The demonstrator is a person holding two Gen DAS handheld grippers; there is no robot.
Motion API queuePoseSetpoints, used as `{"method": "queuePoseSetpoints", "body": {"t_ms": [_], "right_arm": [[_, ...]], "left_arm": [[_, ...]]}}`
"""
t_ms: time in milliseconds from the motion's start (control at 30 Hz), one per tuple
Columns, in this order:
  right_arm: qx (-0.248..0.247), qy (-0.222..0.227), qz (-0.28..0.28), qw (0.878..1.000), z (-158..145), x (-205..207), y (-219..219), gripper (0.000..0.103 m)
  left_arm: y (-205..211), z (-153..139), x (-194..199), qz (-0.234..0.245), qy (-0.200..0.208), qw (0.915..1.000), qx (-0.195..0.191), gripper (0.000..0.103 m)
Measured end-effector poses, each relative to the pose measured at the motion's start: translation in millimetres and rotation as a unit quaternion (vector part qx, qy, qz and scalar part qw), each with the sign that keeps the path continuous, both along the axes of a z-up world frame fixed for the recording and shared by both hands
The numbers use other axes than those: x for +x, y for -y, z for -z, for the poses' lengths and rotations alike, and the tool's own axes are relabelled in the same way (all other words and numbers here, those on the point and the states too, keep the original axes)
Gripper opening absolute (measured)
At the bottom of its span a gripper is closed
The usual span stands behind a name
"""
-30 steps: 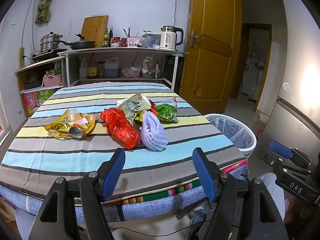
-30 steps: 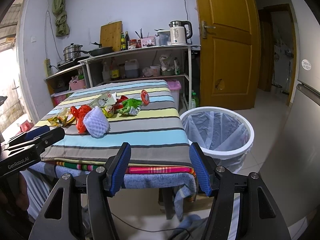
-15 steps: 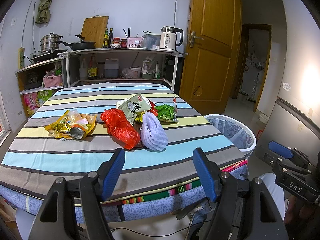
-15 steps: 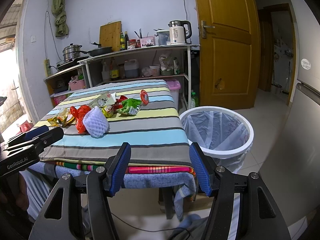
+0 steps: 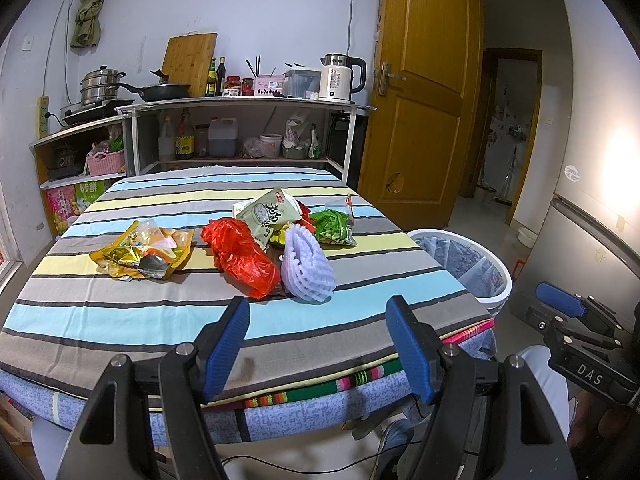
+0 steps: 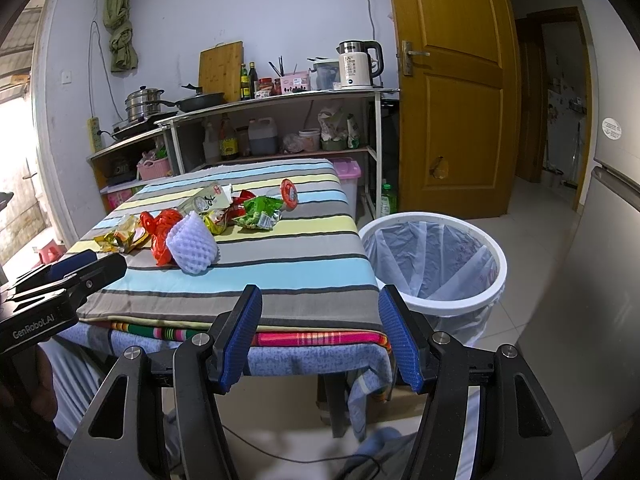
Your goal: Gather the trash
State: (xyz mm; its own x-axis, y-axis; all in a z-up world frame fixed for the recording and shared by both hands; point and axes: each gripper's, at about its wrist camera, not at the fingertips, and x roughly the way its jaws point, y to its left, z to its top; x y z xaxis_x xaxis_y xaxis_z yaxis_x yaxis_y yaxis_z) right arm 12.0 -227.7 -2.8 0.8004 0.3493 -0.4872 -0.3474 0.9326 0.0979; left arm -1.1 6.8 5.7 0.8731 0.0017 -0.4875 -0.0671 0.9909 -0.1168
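Trash lies mid-table on the striped cloth: a yellow snack wrapper, a crumpled red plastic bag, a white foam fruit net, a pale green packet and a green wrapper. My left gripper hangs open over the table's near edge, short of the pile, holding nothing. The right gripper is open and empty too, at the table's near right corner. A white bin lined with a clear bag stands on the floor right of the table. In the right wrist view the foam net and red bag appear again.
The table carries a striped cloth with a blue cover beneath. A metal shelf behind holds a kettle, pan, pots and bottles. A wooden door stands open at right. A grey fridge flanks the bin. A person's legs show below.
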Motion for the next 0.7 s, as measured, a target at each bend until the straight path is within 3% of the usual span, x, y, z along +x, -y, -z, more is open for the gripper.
{"method": "queuePoseSetpoints", "body": {"t_ms": [700], "right_arm": [[-0.009, -0.012, -0.014, 1.000, 2.7, 5.2, -12.2, 0.061]], "left_arm": [[-12.3, 8.1, 2.4, -0.012, -0.013, 0.9998, -0.008, 0.072]]}}
